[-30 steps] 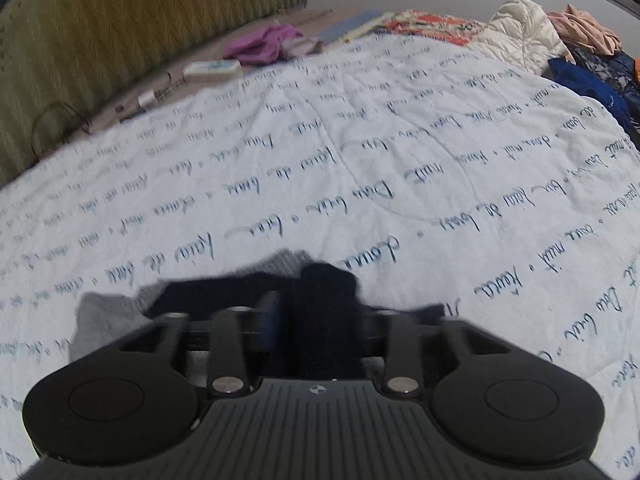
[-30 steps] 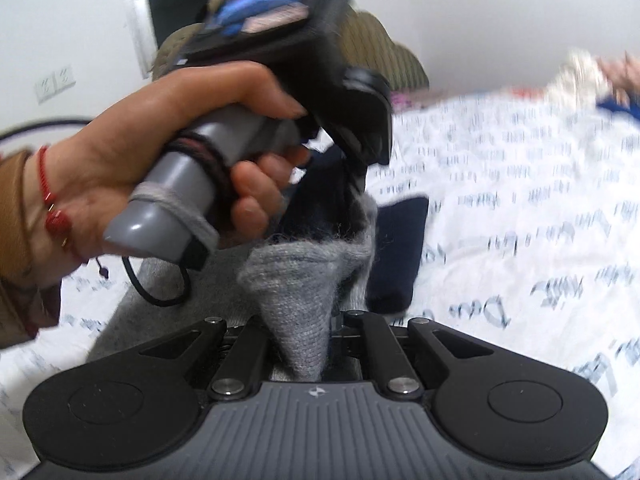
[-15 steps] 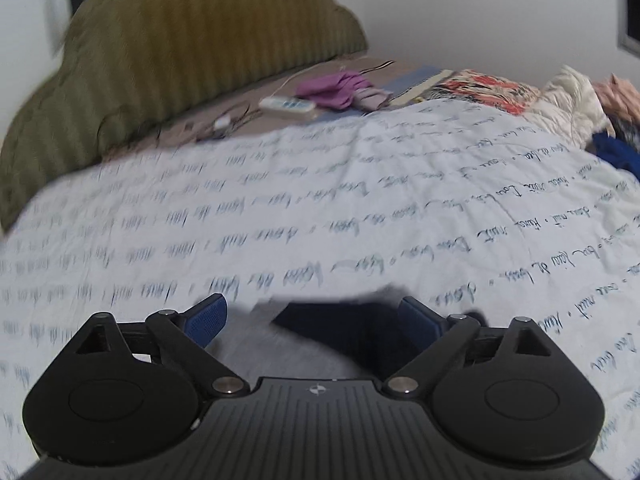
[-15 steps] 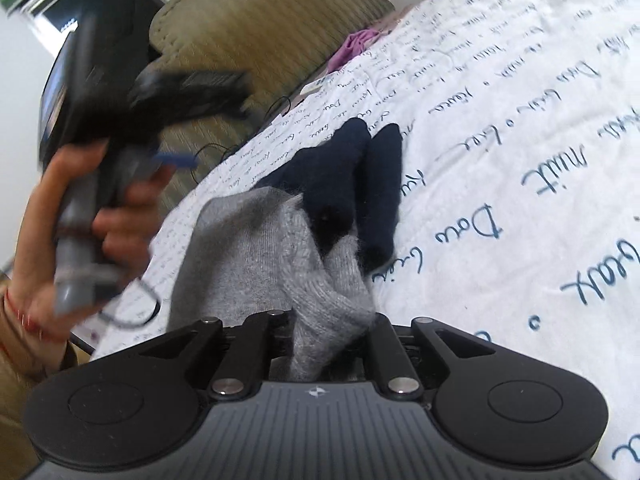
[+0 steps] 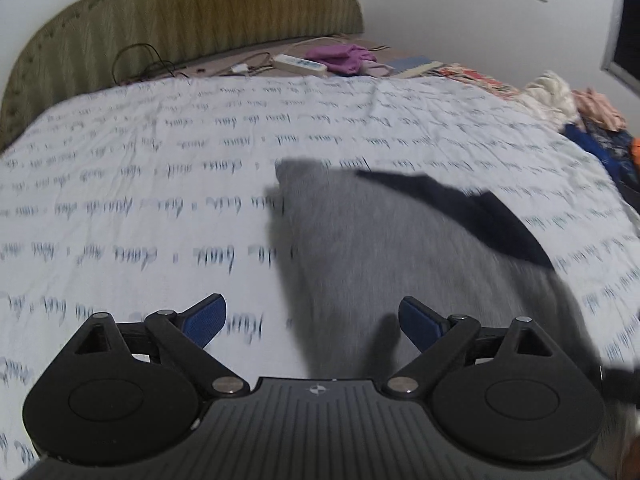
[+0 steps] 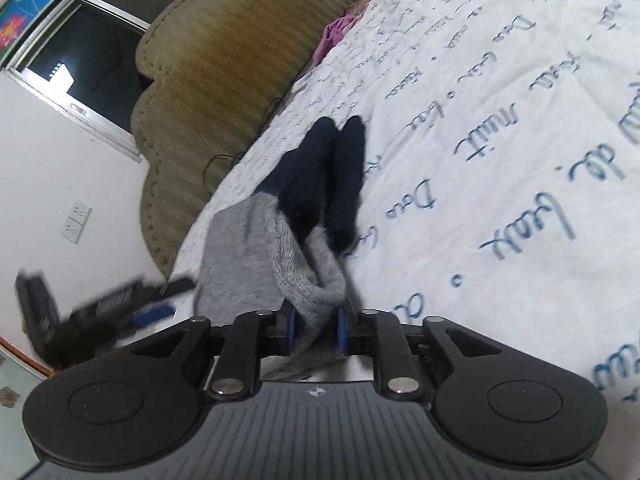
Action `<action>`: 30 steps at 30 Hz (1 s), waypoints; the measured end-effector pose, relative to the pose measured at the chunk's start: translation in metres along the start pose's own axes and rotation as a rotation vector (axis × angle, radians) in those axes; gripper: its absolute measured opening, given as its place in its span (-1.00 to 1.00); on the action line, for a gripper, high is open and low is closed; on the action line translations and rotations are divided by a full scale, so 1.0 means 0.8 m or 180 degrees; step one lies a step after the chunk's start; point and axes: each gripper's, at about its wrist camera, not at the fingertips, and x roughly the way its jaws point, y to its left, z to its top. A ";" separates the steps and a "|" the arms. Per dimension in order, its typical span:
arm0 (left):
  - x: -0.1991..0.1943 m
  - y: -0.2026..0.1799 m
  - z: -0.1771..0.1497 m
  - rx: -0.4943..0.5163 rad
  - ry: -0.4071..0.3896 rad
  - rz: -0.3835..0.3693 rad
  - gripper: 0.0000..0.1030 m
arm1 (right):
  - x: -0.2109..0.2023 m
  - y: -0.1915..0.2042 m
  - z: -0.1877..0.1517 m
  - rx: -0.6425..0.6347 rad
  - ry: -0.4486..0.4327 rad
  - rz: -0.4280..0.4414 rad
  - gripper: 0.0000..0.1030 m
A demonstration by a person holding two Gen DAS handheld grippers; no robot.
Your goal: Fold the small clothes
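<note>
Left wrist view: the left gripper [image 5: 312,320] has its blue-padded fingers [image 5: 206,318] spread wide with nothing pinched; the pads hover above the white bedspread printed with blue handwriting [image 5: 160,184]
Task garment: a small grey knitted garment with dark navy ends [image 5: 384,256] lies on the bedspread, blurred; it starts between the spread fingers, nearer the right-hand one, and stretches ahead of them and off to the right; the navy part [image 5: 480,216] lies beyond the right-hand fingertip
Beyond the fingers: an olive-green ribbed scalloped headboard [image 5: 208,12]; in front of it a white power strip [image 5: 298,65] just beside a crumpled purple cloth [image 5: 344,58]; far right, a heap of mixed coloured clothes [image 5: 592,120]
Right wrist view: the right gripper [image 6: 314,328] has its jaws narrow and opening; a bunched fold of the grey knit [image 6: 280,260] sits between the blue pads [image 6: 341,330]; whether they still press it cannot be told
Ahead of the right fingers: the grey knit runs forward into two navy ends [image 6: 324,176] lying side by side on the bedspread [image 6: 500,140]
Left of the right fingers: the left gripper shows as a dark blur [image 6: 120,304] just beside the grey knit's edge
</note>
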 end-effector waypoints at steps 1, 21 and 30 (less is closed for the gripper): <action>-0.006 0.002 -0.011 0.0039 -0.0016 -0.0041 0.83 | 0.006 -0.003 0.004 0.0015 -0.0005 0.0004 -0.58; -0.059 -0.039 -0.098 0.1157 -0.0504 -0.0318 0.93 | 0.010 0.001 0.003 0.0217 -0.0102 0.0015 -0.79; -0.037 -0.062 -0.120 0.1532 -0.0762 0.0519 0.94 | 0.010 0.023 0.008 0.0292 -0.0074 0.0385 -0.79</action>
